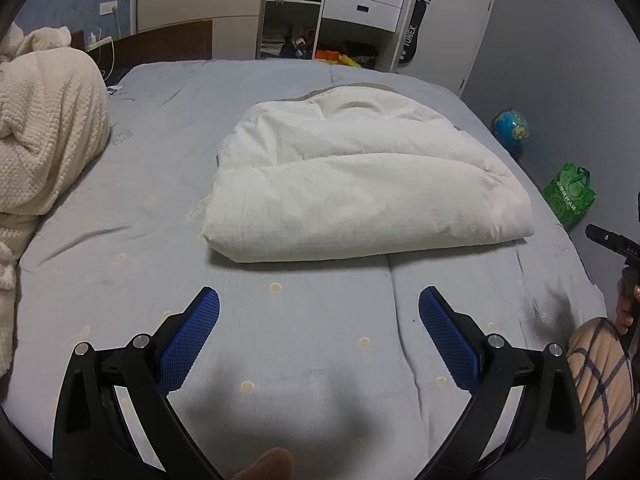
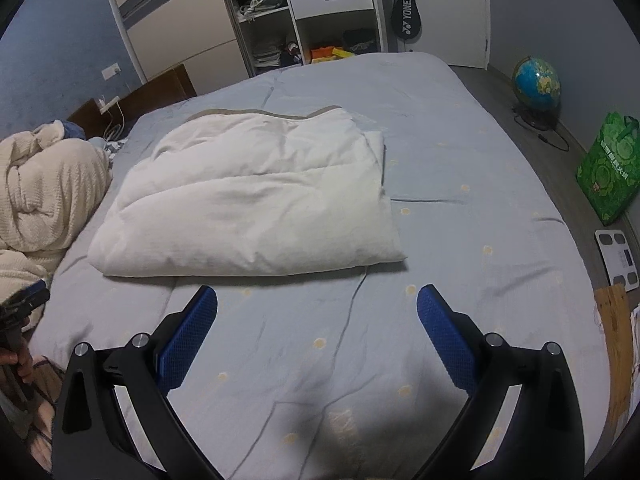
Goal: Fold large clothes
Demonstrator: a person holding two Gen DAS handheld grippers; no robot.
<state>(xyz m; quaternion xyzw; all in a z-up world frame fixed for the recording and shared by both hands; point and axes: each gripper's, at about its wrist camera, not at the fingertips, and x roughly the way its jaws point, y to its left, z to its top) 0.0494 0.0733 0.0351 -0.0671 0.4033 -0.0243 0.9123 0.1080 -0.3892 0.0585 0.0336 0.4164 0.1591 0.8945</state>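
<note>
A white padded garment or quilt lies folded into a thick rectangle on the grey bed sheet; in the right wrist view the same bundle sits left of centre, with a tan trim along its far edge. My left gripper hangs above the bare sheet, short of the bundle's near edge, jaws wide open with nothing between the blue pads. My right gripper is likewise open and empty, above the sheet just near the bundle's front right corner. Neither touches the cloth.
A cream knitted blanket is heaped at the bed's left side. Past the bed stand a shelf unit with white drawers and a racket bag. On the floor at the right are a globe, a green bag and a scale.
</note>
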